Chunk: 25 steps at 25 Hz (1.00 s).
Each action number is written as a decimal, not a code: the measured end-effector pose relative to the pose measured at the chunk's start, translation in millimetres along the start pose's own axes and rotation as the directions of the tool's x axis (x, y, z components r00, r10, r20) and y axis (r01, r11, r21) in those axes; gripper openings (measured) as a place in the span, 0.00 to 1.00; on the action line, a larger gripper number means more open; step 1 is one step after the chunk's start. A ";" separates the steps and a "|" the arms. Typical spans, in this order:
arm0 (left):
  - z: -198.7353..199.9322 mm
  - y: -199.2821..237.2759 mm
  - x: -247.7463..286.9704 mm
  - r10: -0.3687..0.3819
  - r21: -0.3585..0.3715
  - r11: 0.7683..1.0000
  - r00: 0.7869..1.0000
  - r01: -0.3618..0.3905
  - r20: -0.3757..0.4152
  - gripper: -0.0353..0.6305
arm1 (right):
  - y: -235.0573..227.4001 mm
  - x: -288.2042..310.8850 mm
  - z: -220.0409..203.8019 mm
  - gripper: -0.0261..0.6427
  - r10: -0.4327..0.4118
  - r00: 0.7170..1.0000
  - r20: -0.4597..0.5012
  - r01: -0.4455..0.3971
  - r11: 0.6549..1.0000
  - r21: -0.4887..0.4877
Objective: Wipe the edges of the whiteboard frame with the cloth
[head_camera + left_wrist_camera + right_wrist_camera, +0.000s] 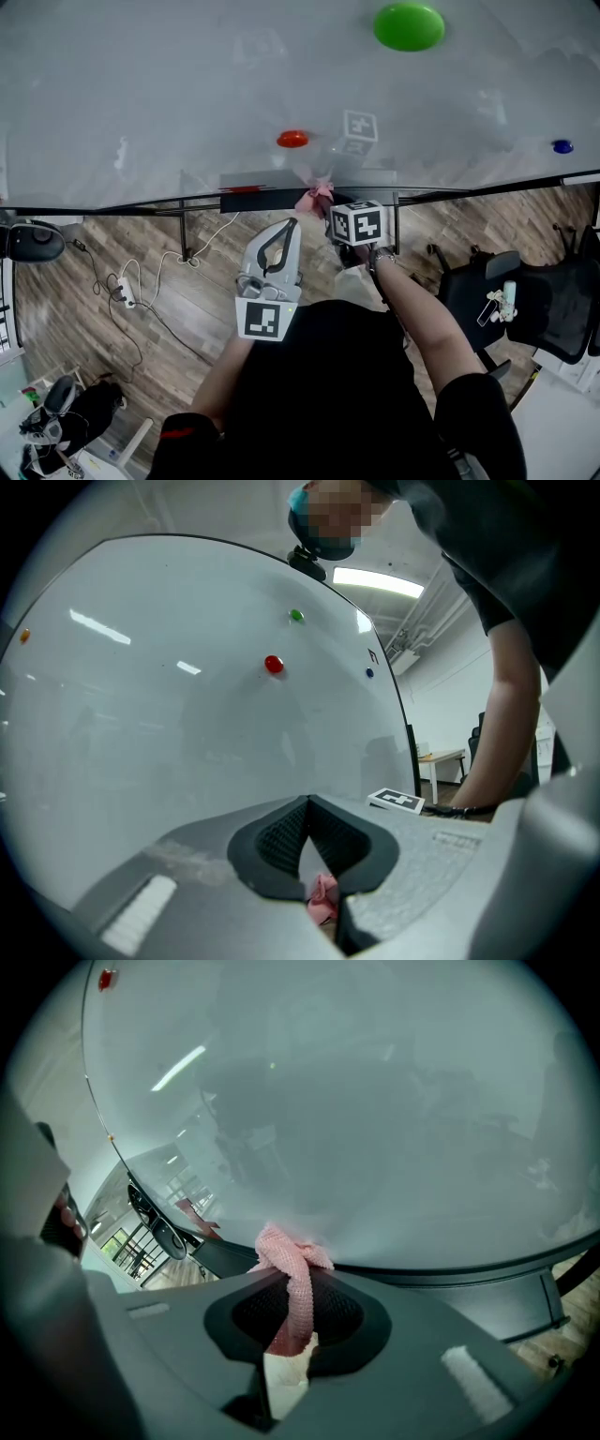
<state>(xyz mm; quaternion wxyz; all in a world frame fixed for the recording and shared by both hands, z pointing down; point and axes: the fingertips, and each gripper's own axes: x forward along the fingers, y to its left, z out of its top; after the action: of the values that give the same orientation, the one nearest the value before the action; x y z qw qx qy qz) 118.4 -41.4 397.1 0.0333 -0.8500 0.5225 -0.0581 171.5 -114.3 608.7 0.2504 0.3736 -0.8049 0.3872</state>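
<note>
Red magnet point(292, 139) near pink cloth point(316, 197)

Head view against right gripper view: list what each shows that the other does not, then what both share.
Head view only: the green magnet, the blue magnet, the wood floor with a power strip, and a black chair.
Right gripper view only: the right gripper seen close up, its jaws shut on a strand of the pink cloth.
Both: the whiteboard, its lower frame edge, and the cloth bunched at that edge.
</note>
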 end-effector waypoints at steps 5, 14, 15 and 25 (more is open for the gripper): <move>-0.3 -1.0 2.3 0.008 -0.003 1.000 1.000 -0.008 0.000 0.05 | -1.4 -0.5 -0.3 0.12 0.002 1.000 -0.002 -0.002 1.000 -0.002; 1.3 -11.3 7.4 0.007 -0.007 1.000 1.000 -0.007 0.002 0.05 | -10.4 -6.8 -1.5 0.12 -0.001 1.000 0.001 0.001 1.000 0.004; 1.2 -12.6 7.7 0.008 -0.013 1.000 1.000 -0.008 -0.001 0.05 | -11.6 -7.9 -1.4 0.12 -0.003 1.000 0.002 0.003 1.000 0.004; 1.5 -31.0 17.1 0.005 -0.020 1.000 1.000 -0.005 0.001 0.05 | -29.9 -20.2 -2.8 0.12 -0.013 1.000 0.007 0.013 1.000 0.011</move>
<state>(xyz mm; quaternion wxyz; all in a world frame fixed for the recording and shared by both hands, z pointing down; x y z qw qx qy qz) 153.7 -42.6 400.4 0.0253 -0.8491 0.5250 -0.0526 207.6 -116.3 609.4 0.2480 0.3814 -0.8012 0.3887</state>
